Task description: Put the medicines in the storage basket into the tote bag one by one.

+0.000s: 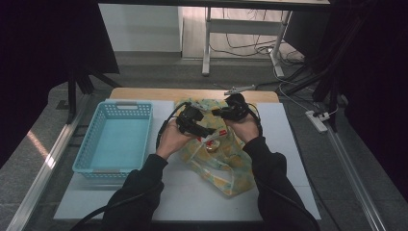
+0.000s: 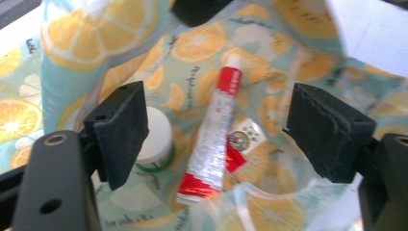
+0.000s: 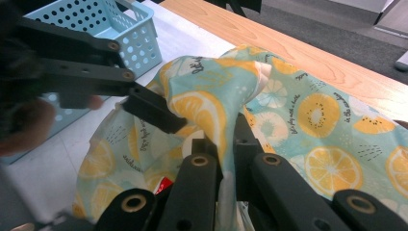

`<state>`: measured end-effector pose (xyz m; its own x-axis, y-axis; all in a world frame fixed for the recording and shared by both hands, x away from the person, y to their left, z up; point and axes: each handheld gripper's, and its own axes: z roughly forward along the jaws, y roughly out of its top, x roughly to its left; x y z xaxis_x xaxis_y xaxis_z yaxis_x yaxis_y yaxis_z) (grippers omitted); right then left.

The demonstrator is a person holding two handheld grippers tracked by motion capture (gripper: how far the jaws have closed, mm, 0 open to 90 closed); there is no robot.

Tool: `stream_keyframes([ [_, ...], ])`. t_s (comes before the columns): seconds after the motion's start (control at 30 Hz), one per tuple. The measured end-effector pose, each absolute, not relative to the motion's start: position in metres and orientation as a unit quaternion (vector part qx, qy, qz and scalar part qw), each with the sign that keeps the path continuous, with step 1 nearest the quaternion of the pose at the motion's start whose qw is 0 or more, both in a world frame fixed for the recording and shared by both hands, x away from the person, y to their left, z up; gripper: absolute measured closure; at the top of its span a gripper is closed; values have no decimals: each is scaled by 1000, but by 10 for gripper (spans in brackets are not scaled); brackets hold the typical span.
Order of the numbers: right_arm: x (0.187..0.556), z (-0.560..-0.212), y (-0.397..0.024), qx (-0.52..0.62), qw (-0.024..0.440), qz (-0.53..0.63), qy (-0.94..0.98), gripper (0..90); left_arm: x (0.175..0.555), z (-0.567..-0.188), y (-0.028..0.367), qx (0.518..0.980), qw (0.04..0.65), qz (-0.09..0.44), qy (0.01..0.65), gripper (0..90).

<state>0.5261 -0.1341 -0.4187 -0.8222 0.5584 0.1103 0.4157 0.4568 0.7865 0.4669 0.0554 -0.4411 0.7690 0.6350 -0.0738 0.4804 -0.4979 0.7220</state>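
The left gripper [image 2: 216, 139] hangs with jaws spread over the open fruit-print bag [image 2: 77, 38], where a red-and-white tube [image 2: 211, 139] lies beside a white-capped jar [image 2: 156, 139]. The right gripper [image 3: 226, 144] pinches the bag's raised edge. Just left of the bag, the blue basket [image 1: 115, 139] holds nothing

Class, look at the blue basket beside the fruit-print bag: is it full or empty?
Empty: the blue basket shows its bare floor.
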Motion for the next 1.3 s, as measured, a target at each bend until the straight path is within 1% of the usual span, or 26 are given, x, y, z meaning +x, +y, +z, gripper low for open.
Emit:
stream_keyframes([
  [0.17,523,-416,-134,278,81,439,850,893,449,-432,60,859,394,88,315,202],
  [0.33,517,-413,-133,270,81,443,851,893,431,-428,67,853,410,80,313,108],
  [0.63,509,-409,-131,255,77,445,855,893,405,-429,78,852,434,59,287,37],
  [0.83,504,-408,-129,247,73,448,856,892,395,-437,85,850,441,43,285,21],
  [1.0,500,-407,-129,242,70,450,856,892,387,-446,90,848,443,42,286,10],
  [1.13,498,-407,-129,241,68,451,857,892,381,-452,91,858,429,44,280,1],
  [1.3,497,-408,-130,241,67,451,857,892,377,-459,92,859,428,48,276,1],
])
